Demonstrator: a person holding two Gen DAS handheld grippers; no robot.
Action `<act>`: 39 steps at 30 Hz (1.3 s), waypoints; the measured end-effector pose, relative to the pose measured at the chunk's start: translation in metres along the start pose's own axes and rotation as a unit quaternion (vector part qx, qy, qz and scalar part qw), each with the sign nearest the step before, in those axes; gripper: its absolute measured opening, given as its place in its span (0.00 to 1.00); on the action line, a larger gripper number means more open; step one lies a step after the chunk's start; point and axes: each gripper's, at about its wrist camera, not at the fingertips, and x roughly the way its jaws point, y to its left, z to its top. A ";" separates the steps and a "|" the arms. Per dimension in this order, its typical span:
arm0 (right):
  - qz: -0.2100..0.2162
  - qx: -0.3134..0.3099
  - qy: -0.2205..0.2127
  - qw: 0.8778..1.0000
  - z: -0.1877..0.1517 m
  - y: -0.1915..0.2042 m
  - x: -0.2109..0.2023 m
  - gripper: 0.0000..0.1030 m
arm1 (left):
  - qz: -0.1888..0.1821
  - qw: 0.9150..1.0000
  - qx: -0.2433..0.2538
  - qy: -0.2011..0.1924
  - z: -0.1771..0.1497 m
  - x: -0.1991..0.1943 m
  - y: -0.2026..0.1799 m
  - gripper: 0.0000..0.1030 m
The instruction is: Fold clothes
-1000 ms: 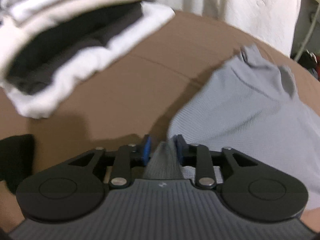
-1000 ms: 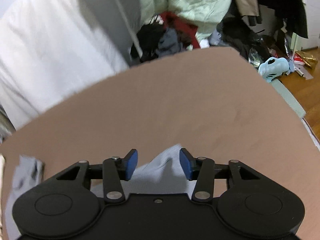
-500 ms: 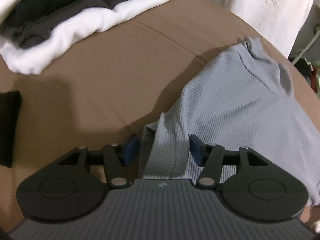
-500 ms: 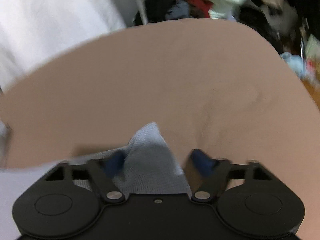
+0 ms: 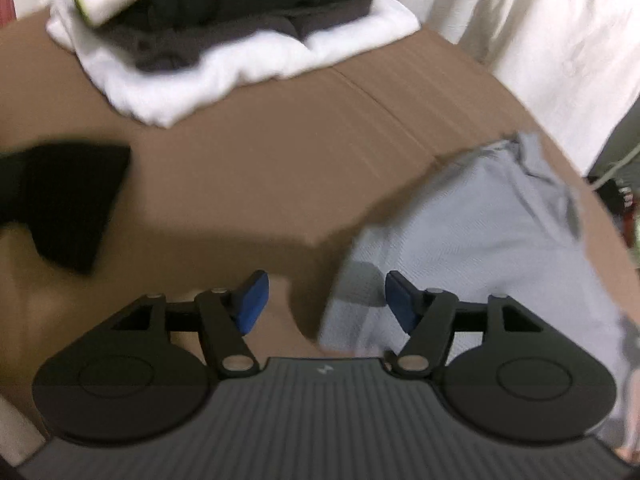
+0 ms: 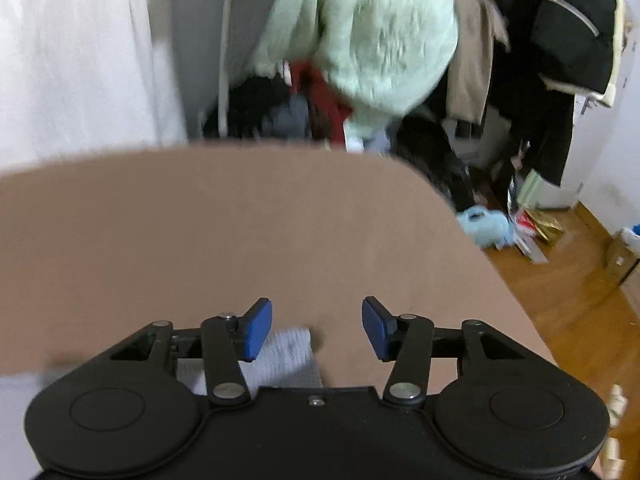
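Observation:
A grey waffle-knit garment (image 5: 480, 240) lies on the brown surface (image 5: 260, 168), spread to the right in the left wrist view. My left gripper (image 5: 322, 300) is open and empty, just above the garment's near left corner. My right gripper (image 6: 317, 328) is open and empty above the brown surface (image 6: 240, 220). A small grey corner of the garment (image 6: 288, 356) shows under its left finger.
A stack of folded white and dark clothes (image 5: 224, 36) sits at the back left. A black folded item (image 5: 68, 200) lies at the left. A white sheet (image 5: 540, 40) hangs behind. Beyond the surface's far edge are piled clothes (image 6: 360, 40) and a wooden floor (image 6: 568, 280).
Both grippers have opened and let go of the grey garment, which now lies on the surface. Both have pulled back and lifted off it.

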 end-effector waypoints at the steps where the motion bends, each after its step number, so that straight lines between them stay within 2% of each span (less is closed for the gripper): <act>1: 0.023 0.012 -0.003 1.000 0.000 -0.001 -0.011 0.54 | -0.013 1.000 -0.014 0.010 -0.007 0.001 0.003 0.65; 4: 0.113 0.057 0.016 0.992 -0.002 0.001 -0.034 0.55 | -0.034 0.998 -0.046 0.020 -0.025 0.009 0.007 0.74; 5: 0.146 0.073 0.028 0.986 -0.003 0.002 -0.040 0.55 | -0.030 0.999 -0.041 0.014 -0.028 0.012 0.004 0.77; 6: 0.179 0.086 0.042 0.979 -0.003 0.006 -0.044 0.55 | -0.022 0.999 -0.028 0.006 -0.029 0.014 -0.002 0.76; 7: 0.213 0.095 0.056 0.971 -0.003 0.012 -0.047 0.55 | -0.015 1.000 -0.011 -0.008 -0.030 0.015 -0.009 0.69; 8: 0.248 0.103 0.072 0.961 -0.004 0.021 -0.050 0.55 | -0.009 1.000 0.008 -0.027 -0.029 0.013 -0.016 0.29; 9: 0.280 0.107 0.086 0.950 -0.008 0.032 -0.054 0.55 | -0.002 0.998 0.028 -0.049 -0.029 0.009 -0.024 0.14; 11: 0.321 0.099 0.105 0.936 -0.016 0.055 -0.061 0.55 | 0.012 0.993 0.067 -0.092 -0.028 0.000 -0.039 0.13; 12: 0.327 0.079 0.111 0.935 -0.020 0.067 -0.062 0.55 | 0.043 0.986 0.113 -0.113 -0.034 -0.004 -0.052 0.14; 13: 0.333 0.059 0.116 0.934 -0.024 0.079 -0.063 0.55 | 0.087 0.972 0.173 -0.133 -0.045 -0.008 -0.068 0.14; 14: 0.339 0.038 0.122 0.932 -0.028 0.091 -0.064 0.55 | 0.130 0.952 0.232 -0.153 -0.055 -0.012 -0.084 0.16; 15: 0.334 0.013 0.120 0.935 -0.031 0.102 -0.067 0.55 | 0.151 0.944 0.247 -0.154 -0.059 -0.011 -0.088 0.22; 17: 0.299 -0.042 0.095 0.949 -0.031 0.119 -0.073 0.55 | 0.169 0.948 0.232 -0.138 -0.058 -0.005 -0.083 0.26; 19: 0.273 -0.068 0.084 0.956 -0.026 0.126 -0.066 0.55 | 0.186 0.951 0.216 -0.121 -0.058 0.002 -0.078 0.36; 20: 0.269 -0.064 0.087 0.957 -0.023 0.127 -0.060 0.55 | 0.194 0.952 0.208 -0.113 -0.057 0.006 -0.075 0.45; 22: 0.275 -0.050 0.093 0.956 -0.020 0.127 -0.053 0.55 | 0.192 0.958 0.163 -0.139 -0.047 -0.007 -0.070 0.53; 23: 0.279 -0.043 0.096 0.955 -0.019 0.125 -0.047 0.55 | 0.192 0.957 0.150 -0.160 -0.043 -0.014 -0.069 0.59; 24: 0.282 -0.039 0.099 0.953 -0.018 0.123 -0.040 0.55 | 0.207 0.950 0.145 -0.184 -0.041 -0.019 -0.069 0.66; 26: 0.290 -0.042 0.105 0.950 -0.024 0.123 -0.035 0.55 | 0.250 0.929 0.144 -0.231 -0.040 -0.027 -0.068 0.76; 27: 0.294 -0.047 0.108 0.948 -0.028 0.126 -0.035 0.55 | 0.251 0.927 0.147 -0.238 -0.040 -0.028 -0.069 0.76; 29: 0.308 -0.062 0.116 0.942 -0.038 0.140 -0.032 0.55 | 0.229 0.932 0.151 -0.238 -0.040 -0.029 -0.071 0.76; 32: 0.331 -0.085 0.123 0.931 -0.043 0.160 -0.034 0.55 | 0.147 0.950 0.158 -0.225 -0.041 -0.028 -0.079 0.76; 34: 0.360 -0.079 0.125 0.921 -0.028 0.172 -0.037 0.55 | 0.114 0.956 0.176 -0.208 -0.033 -0.022 -0.090 0.76; 37: 0.414 -0.052 0.140 0.898 0.002 0.194 -0.037 0.55 | 0.114 0.952 0.204 -0.198 -0.025 -0.013 -0.118 0.76; 39: 0.439 -0.030 0.126 0.889 0.018 0.210 -0.035 0.55 | 0.097 0.952 0.224 -0.186 -0.018 -0.006 -0.135 0.76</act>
